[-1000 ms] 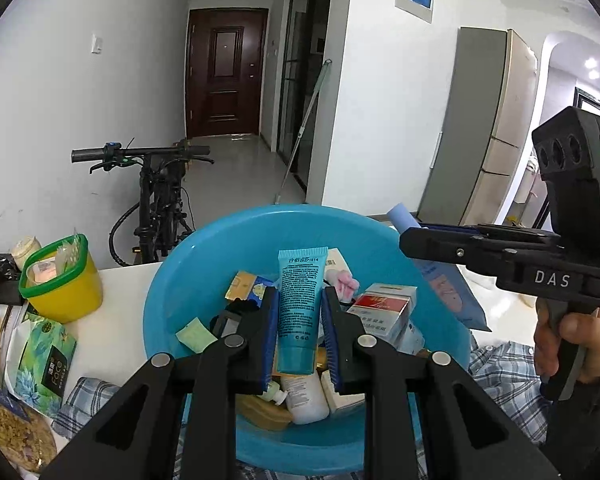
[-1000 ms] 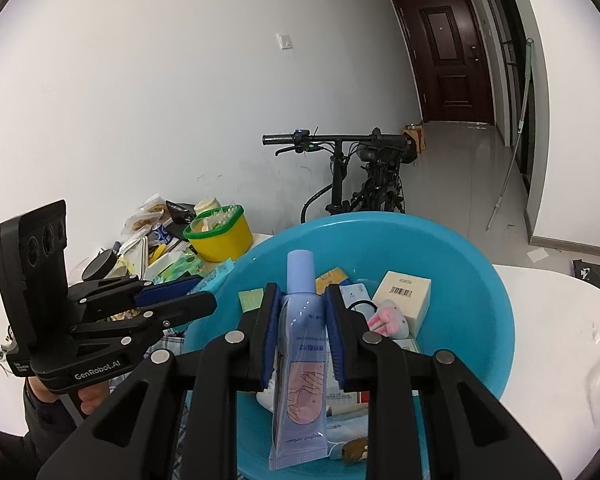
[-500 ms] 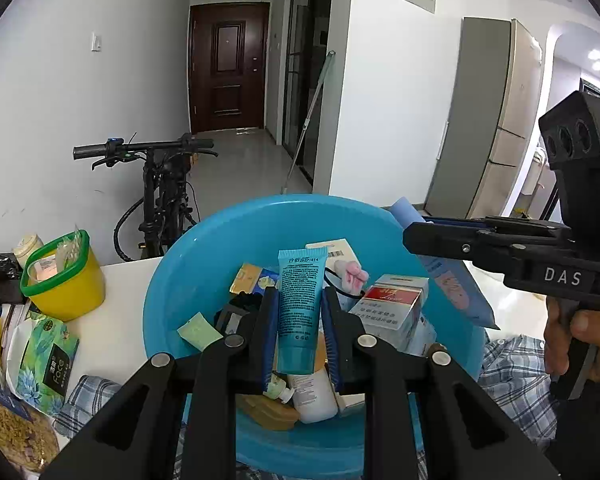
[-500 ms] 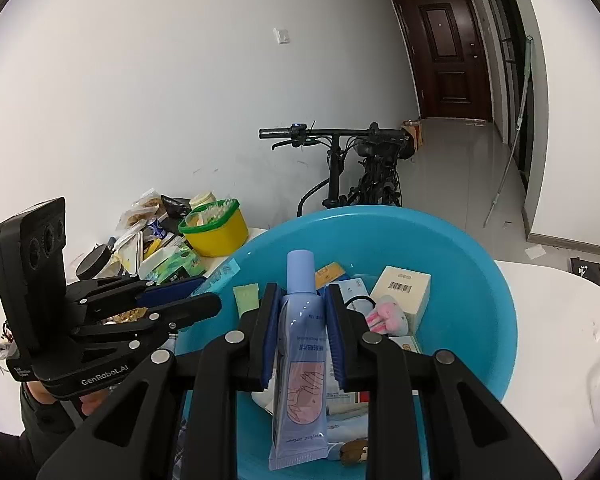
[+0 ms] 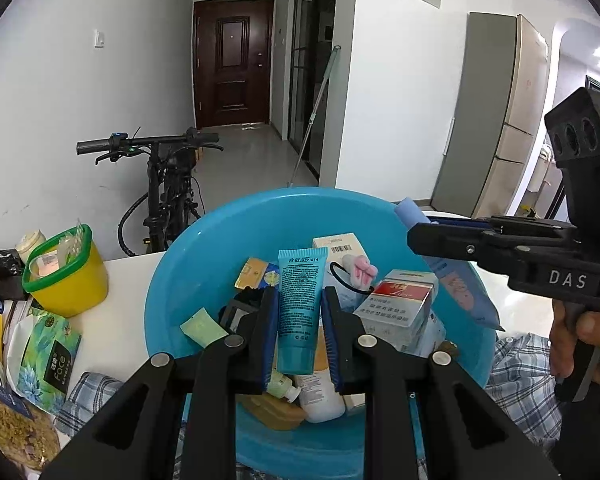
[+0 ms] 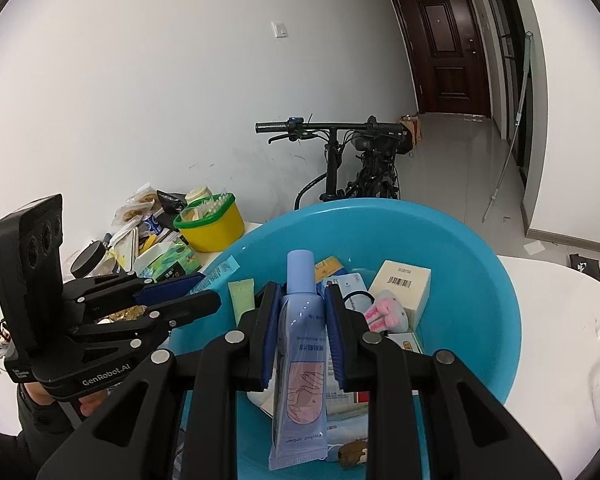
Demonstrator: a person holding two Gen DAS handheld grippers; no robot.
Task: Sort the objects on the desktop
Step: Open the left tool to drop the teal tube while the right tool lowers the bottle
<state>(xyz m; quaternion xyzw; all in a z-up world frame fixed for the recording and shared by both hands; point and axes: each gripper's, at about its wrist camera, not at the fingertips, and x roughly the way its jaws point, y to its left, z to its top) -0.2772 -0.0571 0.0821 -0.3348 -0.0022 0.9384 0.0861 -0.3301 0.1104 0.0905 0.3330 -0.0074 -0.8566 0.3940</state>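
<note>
My left claw (image 5: 298, 320) is squeezed shut on a teal tube (image 5: 300, 304). The tube stands up between my two pads, its long way running the same way my claw points, with the flat crimped end at the far tip. My right claw (image 6: 302, 328) is squeezed shut on a pale blue tube (image 6: 300, 360). That one also runs along my claw, cap end away from me and flat end hanging back toward me.

Both tubes hang just above the blue basin (image 5: 204, 248), which sits right under and in front of both claws. So, I think, the next move means carrying each tube out past the rim to its own place. My left claw is nearer the yellow tub (image 5: 66, 280) and the green tissue pack (image 5: 46, 354), which lie off to its left. My right claw is on the other side of the basin, where I see bare white table (image 6: 560, 320).

Down below my claws, inside the basin, lie a red and white box (image 5: 400, 308), a white box with a barcode (image 6: 404, 286) and a pink fluffy thing (image 6: 384, 312). More small things sit under my fingers and I cannot make them out.

Far behind the table stands a bicycle (image 5: 168, 192).

I cannot see where the tubes should go.
</note>
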